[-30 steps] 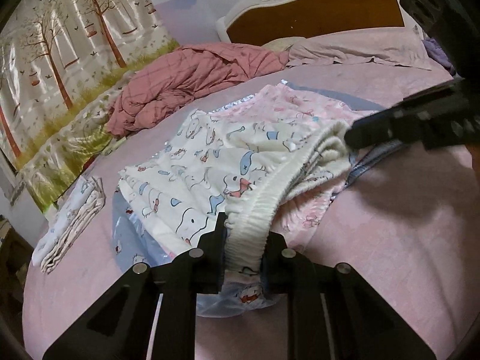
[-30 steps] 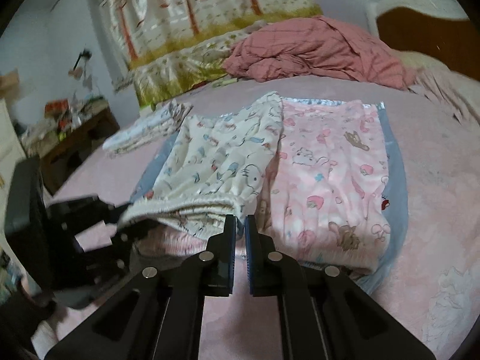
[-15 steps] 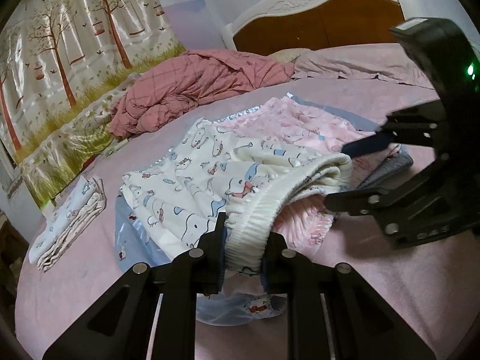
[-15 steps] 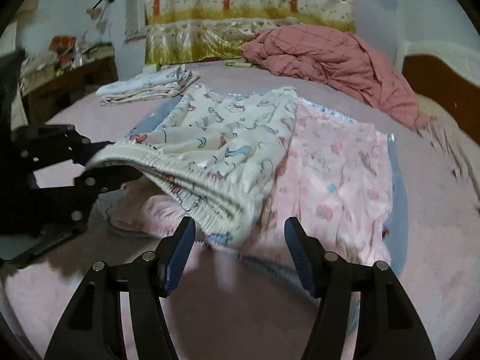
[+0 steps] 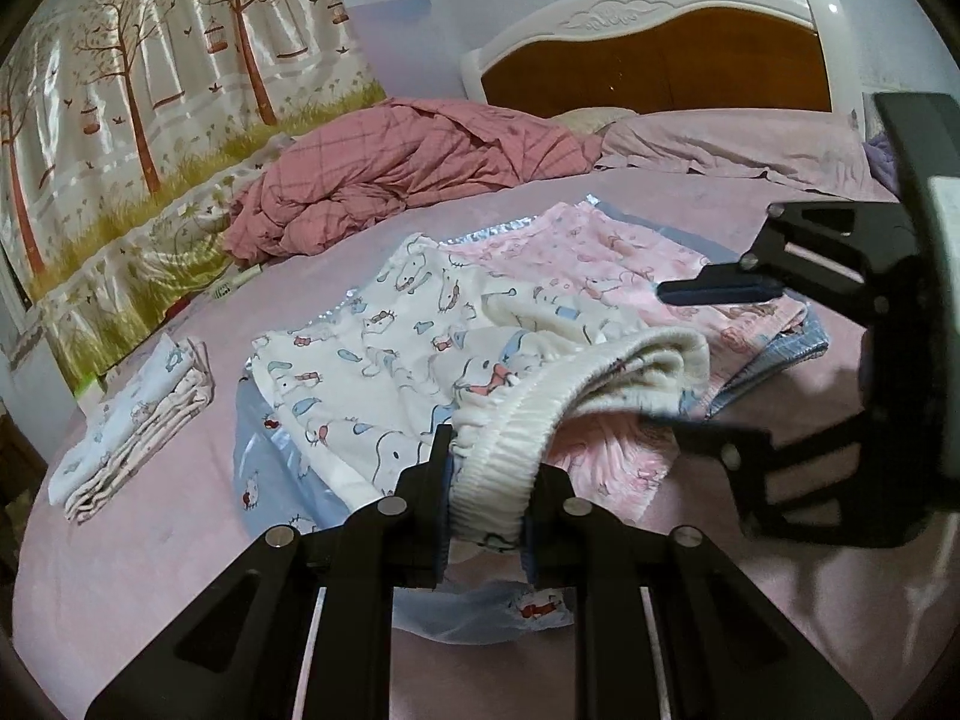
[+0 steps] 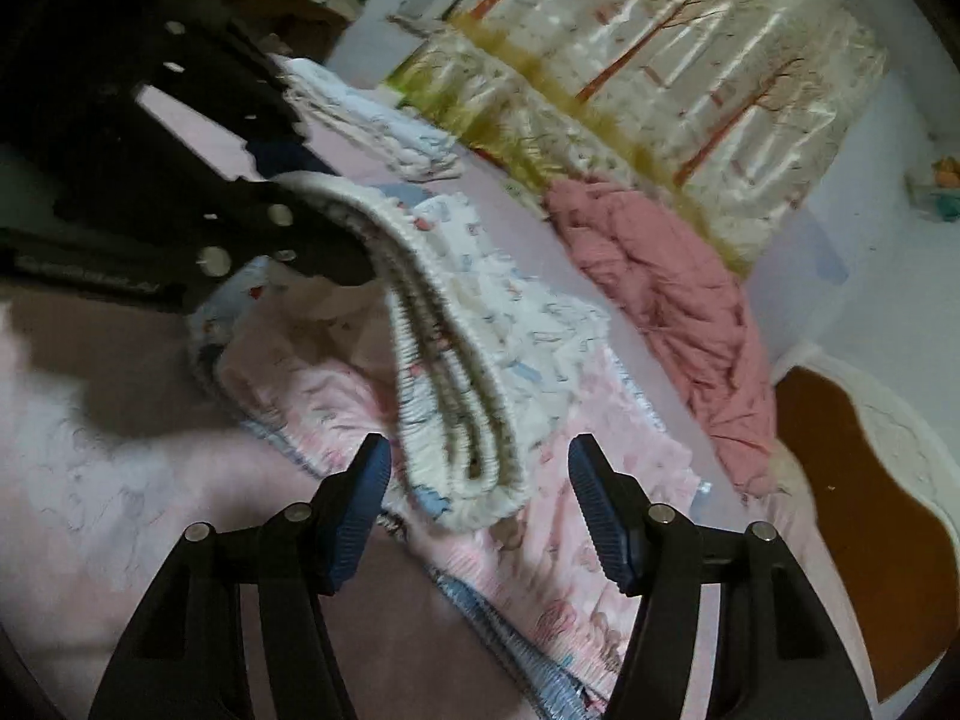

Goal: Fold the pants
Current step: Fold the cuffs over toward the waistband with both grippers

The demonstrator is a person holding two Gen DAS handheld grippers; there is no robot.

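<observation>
White cartoon-print pants lie on the bed over pink printed pants and a blue printed cloth. My left gripper is shut on the white pants' elastic waistband and holds it lifted. My right gripper is open, its jaws either side of the far end of the waistband, not closed on it. It also shows in the left wrist view at the right. The left gripper appears in the right wrist view.
A pink bedsheet covers the bed. A crumpled red-pink quilt lies near the headboard. A folded stack of clothes sits at the left. A tree-print curtain hangs beyond the bed.
My right gripper has opened and swung round to straddle the far end of the waistband. My left gripper has kept its hold, lifting the waistband a little.
</observation>
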